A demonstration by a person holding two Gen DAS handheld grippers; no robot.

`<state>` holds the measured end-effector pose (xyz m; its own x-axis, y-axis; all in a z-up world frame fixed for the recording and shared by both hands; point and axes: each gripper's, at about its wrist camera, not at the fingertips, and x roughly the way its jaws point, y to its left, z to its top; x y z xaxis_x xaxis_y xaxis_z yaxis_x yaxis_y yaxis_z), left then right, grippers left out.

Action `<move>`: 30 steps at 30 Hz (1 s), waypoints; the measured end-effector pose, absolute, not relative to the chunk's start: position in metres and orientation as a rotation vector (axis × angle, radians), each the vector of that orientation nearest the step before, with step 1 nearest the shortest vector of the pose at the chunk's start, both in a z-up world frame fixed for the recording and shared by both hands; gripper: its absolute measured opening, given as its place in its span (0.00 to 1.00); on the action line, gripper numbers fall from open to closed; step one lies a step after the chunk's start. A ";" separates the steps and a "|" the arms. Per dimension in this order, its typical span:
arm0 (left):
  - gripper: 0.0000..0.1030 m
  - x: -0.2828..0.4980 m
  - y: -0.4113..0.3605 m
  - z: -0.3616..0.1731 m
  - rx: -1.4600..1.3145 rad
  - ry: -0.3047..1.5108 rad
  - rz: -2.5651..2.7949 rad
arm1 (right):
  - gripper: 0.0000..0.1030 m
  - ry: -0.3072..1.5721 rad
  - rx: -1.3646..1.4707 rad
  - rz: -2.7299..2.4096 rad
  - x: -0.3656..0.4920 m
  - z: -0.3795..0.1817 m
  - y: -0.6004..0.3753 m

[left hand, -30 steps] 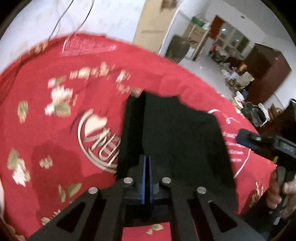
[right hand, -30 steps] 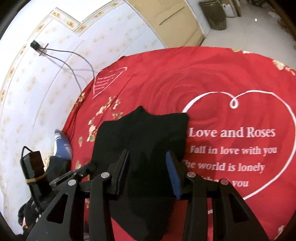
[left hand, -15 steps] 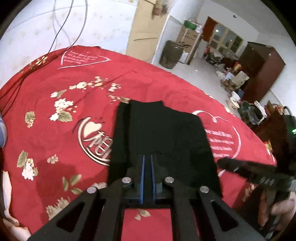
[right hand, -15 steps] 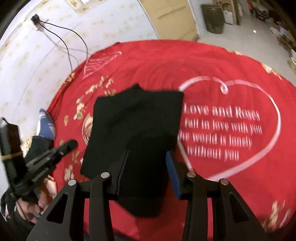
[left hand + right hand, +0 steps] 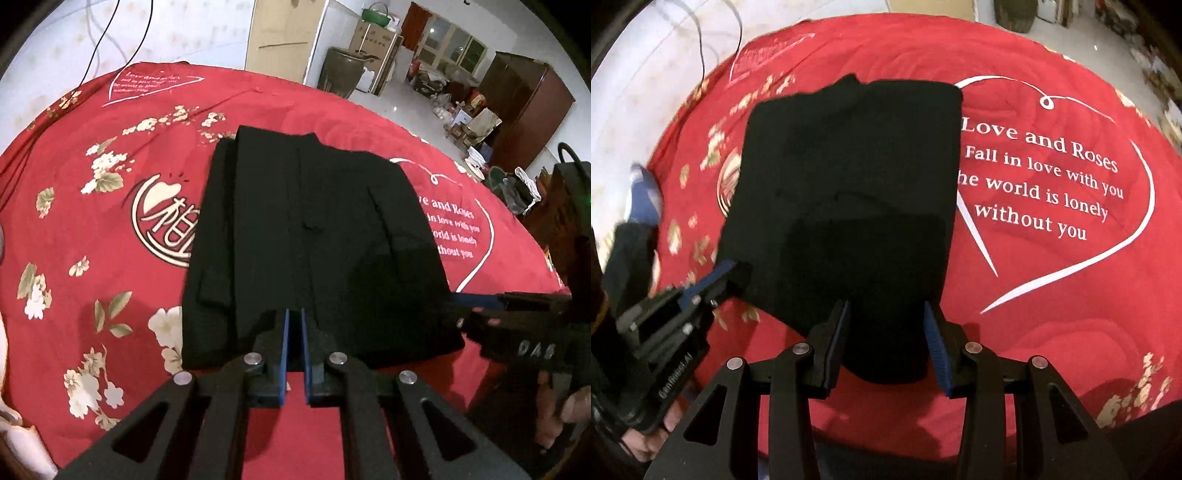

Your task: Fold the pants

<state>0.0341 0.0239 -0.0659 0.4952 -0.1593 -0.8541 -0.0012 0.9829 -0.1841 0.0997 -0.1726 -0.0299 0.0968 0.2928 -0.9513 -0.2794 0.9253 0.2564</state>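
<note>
While folded, pants (image 5: pixel 846 192) lie ahead of right tool (image 5: pixel 886 345)

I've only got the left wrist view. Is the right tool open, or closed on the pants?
Observer: Open. The right wrist view shows the right tool with its jaws wide apart; the near edge of the pants lies between them, ungripped.
Operator: Where does my left tool sit, seen from that side?
Observer: The left tool meets the pants at their near left corner, its tip right on the cloth's edge.
</note>
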 end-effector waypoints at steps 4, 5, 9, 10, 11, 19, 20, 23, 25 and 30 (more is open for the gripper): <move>0.09 0.045 0.028 -0.055 -0.162 1.025 -0.074 | 0.40 1.328 0.099 0.463 0.110 -0.013 -0.186; 0.09 0.050 0.029 -0.052 -0.162 1.016 -0.070 | 0.40 1.298 0.097 0.467 0.116 -0.009 -0.187; 0.09 0.077 0.031 -0.044 -0.141 0.997 -0.061 | 0.40 1.263 0.091 0.460 0.146 -0.007 -0.188; 0.09 0.084 0.031 -0.044 -0.132 0.993 -0.060 | 0.40 1.253 0.088 0.450 0.156 -0.007 -0.188; 0.09 0.091 0.031 -0.045 -0.124 0.991 -0.056 | 0.40 1.241 0.082 0.441 0.162 -0.008 -0.188; 0.09 0.132 0.031 -0.067 -0.084 1.024 -0.038 | 0.40 1.263 0.103 0.406 0.197 -0.037 -0.181; 0.09 0.133 0.031 -0.068 -0.084 1.019 -0.038 | 0.40 1.280 0.109 0.406 0.199 -0.043 -0.180; 0.09 0.133 0.033 -0.067 -0.092 1.018 -0.038 | 0.40 1.282 0.130 0.409 0.199 -0.046 -0.186; 0.09 0.128 0.033 -0.063 -0.088 1.019 -0.028 | 0.40 1.281 0.143 0.410 0.198 -0.046 -0.188; 0.24 0.107 0.038 -0.054 -0.092 1.028 -0.032 | 0.61 1.286 0.272 0.428 0.184 -0.039 -0.204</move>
<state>0.1068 0.0384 -0.0539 0.5166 -0.0701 -0.8534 -0.0163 0.9957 -0.0917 0.1844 -0.2040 -0.0393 0.2189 0.4530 -0.8642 -0.1553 0.8906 0.4275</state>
